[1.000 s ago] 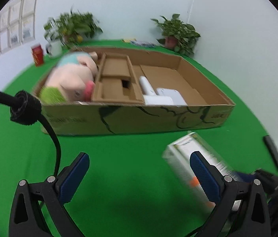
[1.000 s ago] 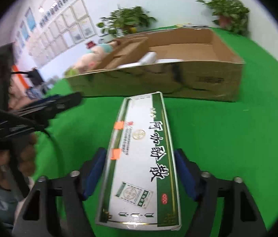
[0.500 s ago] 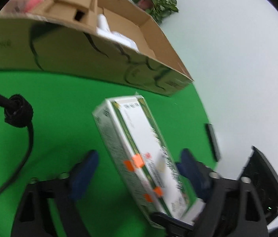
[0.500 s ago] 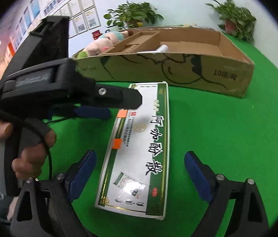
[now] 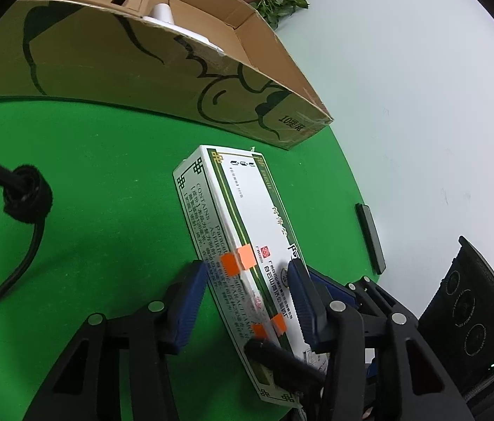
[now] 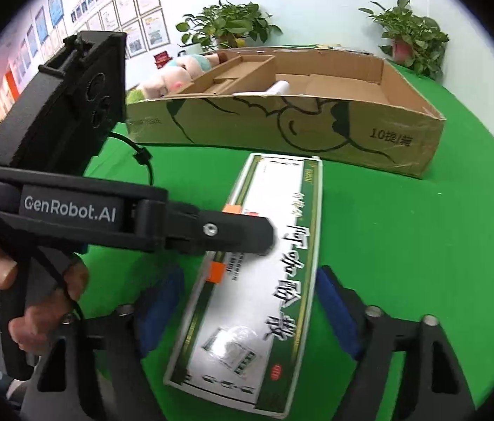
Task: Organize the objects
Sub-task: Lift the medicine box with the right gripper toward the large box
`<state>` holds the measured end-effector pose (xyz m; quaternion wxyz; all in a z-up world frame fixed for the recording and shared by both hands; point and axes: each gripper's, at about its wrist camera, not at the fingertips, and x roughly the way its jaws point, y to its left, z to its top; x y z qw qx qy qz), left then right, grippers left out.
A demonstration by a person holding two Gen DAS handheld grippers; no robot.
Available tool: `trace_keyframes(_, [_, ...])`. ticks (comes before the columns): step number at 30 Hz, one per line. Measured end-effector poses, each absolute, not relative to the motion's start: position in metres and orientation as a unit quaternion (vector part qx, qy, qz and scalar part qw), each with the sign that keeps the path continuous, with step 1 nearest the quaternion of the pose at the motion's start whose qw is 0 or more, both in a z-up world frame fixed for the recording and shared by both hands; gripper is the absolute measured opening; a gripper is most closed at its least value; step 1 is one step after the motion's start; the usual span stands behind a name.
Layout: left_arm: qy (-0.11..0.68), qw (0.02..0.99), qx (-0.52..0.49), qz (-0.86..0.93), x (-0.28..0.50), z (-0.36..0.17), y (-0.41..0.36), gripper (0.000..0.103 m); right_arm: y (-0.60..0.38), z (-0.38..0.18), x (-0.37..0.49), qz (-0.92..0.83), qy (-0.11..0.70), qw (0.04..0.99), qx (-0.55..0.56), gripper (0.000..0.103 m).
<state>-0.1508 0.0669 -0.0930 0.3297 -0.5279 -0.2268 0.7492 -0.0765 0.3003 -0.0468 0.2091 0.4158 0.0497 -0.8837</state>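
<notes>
Right view only: plush toy (image 6: pixel 173 77) in cardboard box (image 6: pixel 282 129).
Medicine box (image 5: pixel 243 263): between both hand-held grippers' fingers.
Left hand-held gripper (image 5: pixel 247 301): clamps it.
Right hand-held gripper (image 6: pixel 247 312): spread wide.

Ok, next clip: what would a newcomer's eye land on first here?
The long white-and-green medicine box lying on the green table, with both grippers crowding it: the left gripper straddles its width, the right gripper sits open around its near end. Behind it stands a big shallow cardboard box with a pink plush toy at its far left end.
</notes>
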Motion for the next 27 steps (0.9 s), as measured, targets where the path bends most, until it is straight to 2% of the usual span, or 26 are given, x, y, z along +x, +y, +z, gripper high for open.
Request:
trace_keyframes(10, [-0.228,0.328,-0.533,0.745,-0.16,-0.099,0.051,0.046,0.305,-0.046,-0.077,-0.883,0.029,0.207,0.42,0.066])
trace_keyframes(19, [-0.238,0.328,-0.536,0.741,-0.167,-0.102,0.049,0.053,0.325,-0.046,-0.084,-0.868,-0.073,0.232,0.433,0.065])
trace_keyframes(27, [-0.238,0.325,-0.531,0.746,-0.179,-0.101,0.034,0.049,0.317,-0.044,-0.082,-0.861,-0.092,0.261,0.428,0.065])
